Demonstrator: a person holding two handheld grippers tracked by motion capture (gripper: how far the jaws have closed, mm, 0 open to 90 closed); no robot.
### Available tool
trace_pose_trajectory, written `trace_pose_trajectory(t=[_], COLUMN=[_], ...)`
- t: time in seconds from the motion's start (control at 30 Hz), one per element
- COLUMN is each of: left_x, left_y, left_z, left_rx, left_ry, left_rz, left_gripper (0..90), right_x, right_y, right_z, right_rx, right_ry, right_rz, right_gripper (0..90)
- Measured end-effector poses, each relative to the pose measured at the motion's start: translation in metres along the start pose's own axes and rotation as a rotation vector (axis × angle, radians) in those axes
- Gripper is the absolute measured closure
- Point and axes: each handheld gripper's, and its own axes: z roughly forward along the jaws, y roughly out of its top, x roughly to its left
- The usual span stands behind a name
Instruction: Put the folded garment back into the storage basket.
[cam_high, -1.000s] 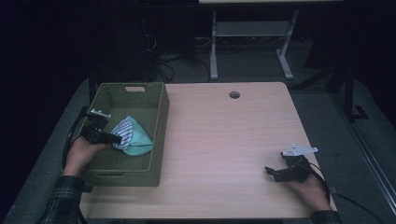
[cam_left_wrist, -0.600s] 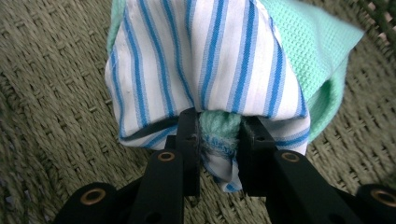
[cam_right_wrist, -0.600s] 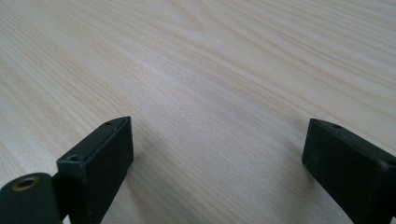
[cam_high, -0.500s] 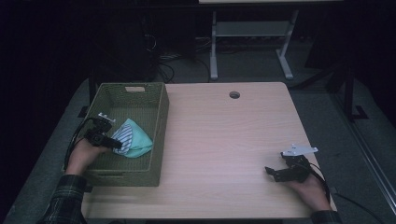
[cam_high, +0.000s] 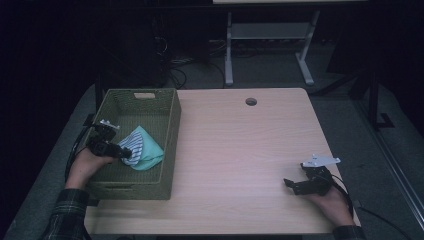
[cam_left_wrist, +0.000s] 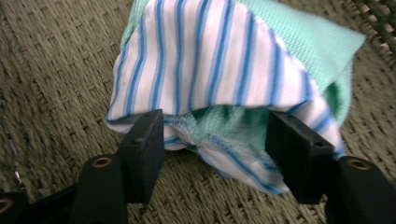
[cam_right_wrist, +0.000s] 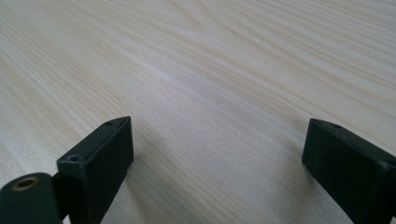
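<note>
In the high view, a rectangular olive-green woven basket (cam_high: 170, 125) sits at the left of the light wooden surface (cam_high: 240, 150), its long side running up the frame. Inside it, toward the lower right of its floor, lies a folded bundle of cloth: a white towel with blue stripes (cam_high: 133, 147) wrapped against a mint-green knitted cloth (cam_high: 150, 150).

The left gripper (cam_high: 120, 151) reaches into the basket from the left edge, held by a hand in a plaid sleeve, with its fingers at the striped side of the bundle. In the left gripper view, the two black fingers (cam_left_wrist: 144, 144) rise from the bottom corners with the striped towel (cam_left_wrist: 201, 60) lying between and just beyond them on the woven basket floor (cam_left_wrist: 51, 70). The mint-green cloth (cam_left_wrist: 303, 42) shows at the upper right and again in the fold at centre. The fingers have just been spreading apart; they now stand released on either side of the bundle's near edge, the left one just meeting the hem and the right one alongside the fabric, without pinching it.

The right gripper (cam_high: 292, 185) rests at the lower right of the surface, well apart from the basket. In the right gripper view, its fingers (cam_right_wrist: 100, 163) stand spread wide over the bare wood grain (cam_right_wrist: 210, 84), with nothing between them.
</note>
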Motion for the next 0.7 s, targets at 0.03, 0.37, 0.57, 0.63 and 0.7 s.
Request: trace_pose_trajectory(t=[0.03, 0.37, 0.57, 0.63, 0.7], left_x=[-0.001, -0.012, -0.024, -0.028, -0.033], left_y=[0.000, 0.016, 0.026, 0.028, 0.031], left_z=[-0.003, -0.024, -0.032, -0.034, -0.036], left_rx=[-0.012, -0.111, -0.155, -0.170, -0.184], left_ry=[-0.003, -0.016, -0.035, -0.043, -0.050], left_rz=[-0.006, 0.009, 0.024, 0.031, 0.041], left_gripper=[32.8, 16.6, 13.9, 13.6, 13.6], right_x=[0.000, 0.000, 0.000, 0.000, 0.000], right_y=[0.000, 0.000, 0.000, 0.000, 0.000], right_z=[0.000, 0.000, 0.000, 0.000, 0.000], right_rx=[0.001, 0.002, 0.002, 0.002, 0.002], right_ry=[-0.002, -0.003, -0.003, -0.003, -0.003], right_rz=[0.001, 0.001, 0.002, 0.002, 0.001], right_gripper=[8.5, 8.5, 8.5, 8.5, 8.5])
